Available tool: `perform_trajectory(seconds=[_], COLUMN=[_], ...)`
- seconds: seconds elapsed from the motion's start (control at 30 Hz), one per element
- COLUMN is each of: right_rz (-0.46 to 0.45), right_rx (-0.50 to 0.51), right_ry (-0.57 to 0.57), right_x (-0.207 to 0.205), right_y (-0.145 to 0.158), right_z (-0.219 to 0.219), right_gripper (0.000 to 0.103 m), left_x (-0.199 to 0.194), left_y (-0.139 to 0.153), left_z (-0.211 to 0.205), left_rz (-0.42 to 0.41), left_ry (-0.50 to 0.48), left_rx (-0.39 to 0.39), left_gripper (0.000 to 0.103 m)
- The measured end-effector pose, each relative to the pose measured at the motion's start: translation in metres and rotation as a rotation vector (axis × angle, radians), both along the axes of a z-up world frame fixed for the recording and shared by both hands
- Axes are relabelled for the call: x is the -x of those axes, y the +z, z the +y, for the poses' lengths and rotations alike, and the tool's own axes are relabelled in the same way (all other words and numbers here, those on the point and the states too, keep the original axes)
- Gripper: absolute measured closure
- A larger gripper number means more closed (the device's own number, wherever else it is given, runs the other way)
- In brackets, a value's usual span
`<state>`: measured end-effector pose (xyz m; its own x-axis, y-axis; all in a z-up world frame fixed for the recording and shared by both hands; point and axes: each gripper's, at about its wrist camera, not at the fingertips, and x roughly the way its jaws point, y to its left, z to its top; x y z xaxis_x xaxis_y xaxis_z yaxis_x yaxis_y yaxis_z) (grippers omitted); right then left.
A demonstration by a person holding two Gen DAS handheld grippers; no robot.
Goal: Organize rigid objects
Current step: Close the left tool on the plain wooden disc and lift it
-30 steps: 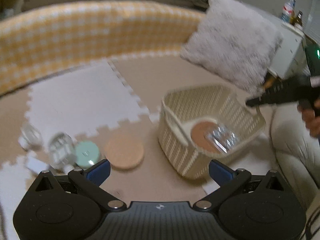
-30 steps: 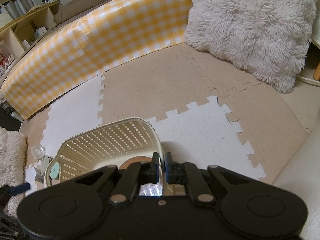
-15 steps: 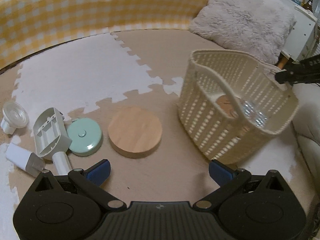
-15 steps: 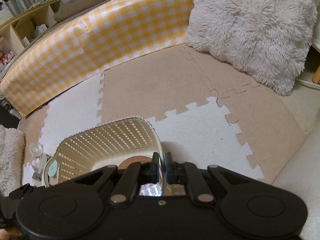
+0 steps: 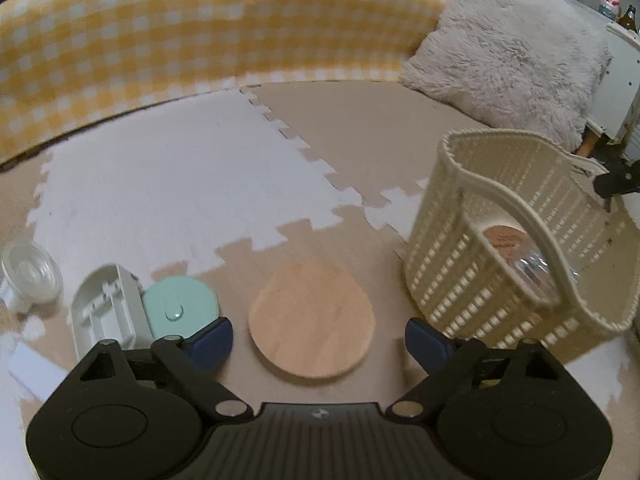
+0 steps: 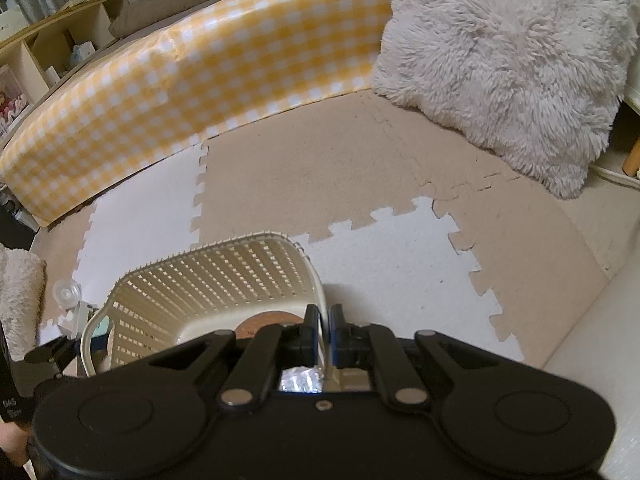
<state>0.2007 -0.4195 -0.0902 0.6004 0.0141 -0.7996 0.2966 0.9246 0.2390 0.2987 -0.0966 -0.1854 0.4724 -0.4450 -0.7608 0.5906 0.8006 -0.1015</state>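
Note:
A round wooden disc [image 5: 312, 322] lies flat on the foam mat, between the blue pads of my left gripper [image 5: 318, 340]. Its jaws are closing, and a gap still shows on each side of the disc. To the right stands a cream slotted basket [image 5: 460, 280] holding a brown disc [image 5: 502, 238] and a clear shiny item [image 5: 536, 270]. My right gripper [image 6: 325, 330] is shut on the basket's rim [image 6: 320, 292]. Left of the wooden disc lie a mint round lid [image 5: 180, 306], a white plastic shell [image 5: 106, 312] and a clear cup [image 5: 30, 276].
A yellow checked bumper [image 5: 180, 40] curves along the back of the mat. A fluffy grey pillow [image 5: 512, 52] leans at the back right, next to white furniture [image 5: 616, 92]. A white block [image 5: 36, 368] lies at the near left. Shelves [image 6: 48, 60] stand behind the bumper.
My left gripper has come down and closer to the wooden disc, which now sits between its pads, and the jaws have narrowed a little. The right gripper has held still on the basket rim.

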Motion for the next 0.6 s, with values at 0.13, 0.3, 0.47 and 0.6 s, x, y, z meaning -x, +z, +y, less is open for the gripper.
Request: perform_trajectory(seconds=[0.13, 0.3, 0.47, 0.6], right_rz=[0.001, 0.001, 0.001, -0.001], right_rx=[0.006, 0.006, 0.013, 0.018], right_ry=[0.001, 0.000, -0.001, 0.001], right_x=[0.000, -0.001, 0.000, 0.000], right_y=[0.000, 0.000, 0.001, 0.001], right_z=[0.001, 0.001, 0.002, 0.002], right_gripper=[0.097, 0.097, 0.097, 0.097], left_x=[-0.004, -0.004, -0.001, -0.004], left_y=[-0.001, -0.001, 0.002, 0.010], left_z=[-0.002, -0.006, -0.011, -0.005], left_rz=[-0.028, -0.061, -0.065, -0.053], left_ry=[0.006, 0.003, -0.022, 0.019], left_rx=[-0.014, -0.044, -0.061, -0.033], left_gripper=[0.017, 0.026, 0.035, 0.035])
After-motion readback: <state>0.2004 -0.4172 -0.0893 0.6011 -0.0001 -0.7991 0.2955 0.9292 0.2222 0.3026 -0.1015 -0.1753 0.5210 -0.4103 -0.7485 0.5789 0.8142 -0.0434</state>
